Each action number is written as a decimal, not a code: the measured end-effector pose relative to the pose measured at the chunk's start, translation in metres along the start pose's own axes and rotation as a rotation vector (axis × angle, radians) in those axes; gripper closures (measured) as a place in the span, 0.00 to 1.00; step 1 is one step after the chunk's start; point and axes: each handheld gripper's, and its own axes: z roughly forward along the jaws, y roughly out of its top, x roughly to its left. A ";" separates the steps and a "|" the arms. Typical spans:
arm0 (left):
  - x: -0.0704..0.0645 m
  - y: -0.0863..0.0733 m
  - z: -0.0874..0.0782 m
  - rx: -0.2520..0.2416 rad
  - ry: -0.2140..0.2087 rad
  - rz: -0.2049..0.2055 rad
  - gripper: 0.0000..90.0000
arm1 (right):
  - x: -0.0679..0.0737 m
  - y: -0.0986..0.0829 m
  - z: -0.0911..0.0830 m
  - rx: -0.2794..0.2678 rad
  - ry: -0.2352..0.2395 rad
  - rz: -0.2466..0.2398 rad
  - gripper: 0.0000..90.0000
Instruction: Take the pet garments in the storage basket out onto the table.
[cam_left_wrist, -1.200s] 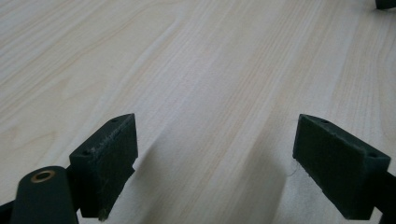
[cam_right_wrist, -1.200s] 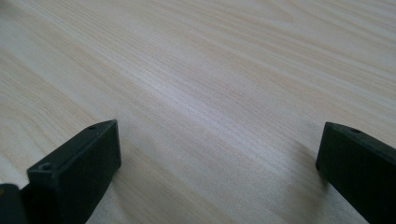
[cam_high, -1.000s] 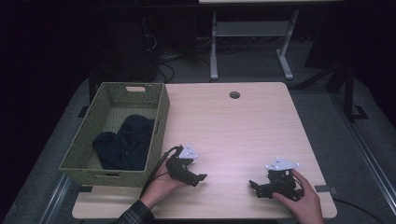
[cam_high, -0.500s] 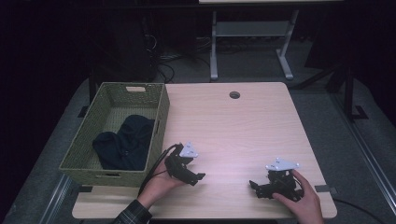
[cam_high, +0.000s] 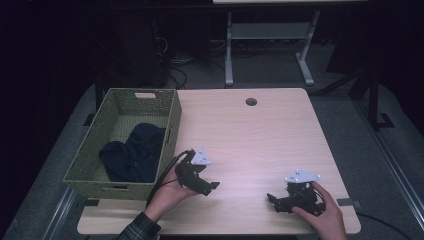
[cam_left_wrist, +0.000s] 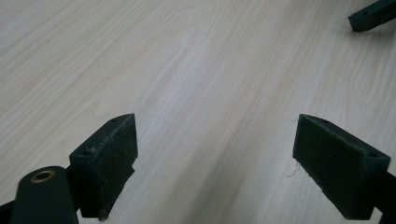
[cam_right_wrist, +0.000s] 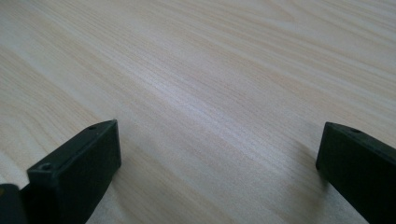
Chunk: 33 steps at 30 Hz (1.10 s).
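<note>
In the high view a green woven basket (cam_high: 172, 120) stands on the left of the light wood table (cam_high: 250, 140), with dark cloth (cam_high: 132, 152) heaped inside it. My left gripper (cam_high: 212, 186) is just right of the basket near the front edge, held in a hand. Its jaws stand wide apart over bare wood, and the left gripper (cam_left_wrist: 215, 163) holds nothing. My right gripper (cam_high: 271, 199) rests at the front right, pointing left. The right gripper (cam_right_wrist: 217, 172) is open too, with bare table between its fingers.
A round cable hole (cam_high: 251, 101) sits near the table's far edge. Beyond the table stands a white metal frame (cam_high: 265, 45) on dark floor. A tip of the other gripper (cam_left_wrist: 371, 16) shows at the top right of the left gripper view.
The left gripper has lifted slightly and edged toward the basket. The right gripper has barely moved.
</note>
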 end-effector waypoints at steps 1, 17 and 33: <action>0.001 0.001 -0.002 -0.005 -0.005 -0.006 0.15 | 0.000 0.000 0.000 0.000 -0.001 0.000 0.00; 0.007 0.019 -0.021 -0.040 -0.052 -0.022 0.15 | 0.000 0.000 0.000 0.001 0.000 0.001 0.00; 0.025 0.029 -0.045 -0.073 -0.036 -0.028 0.15 | 0.000 0.000 0.000 0.001 0.000 -0.001 0.00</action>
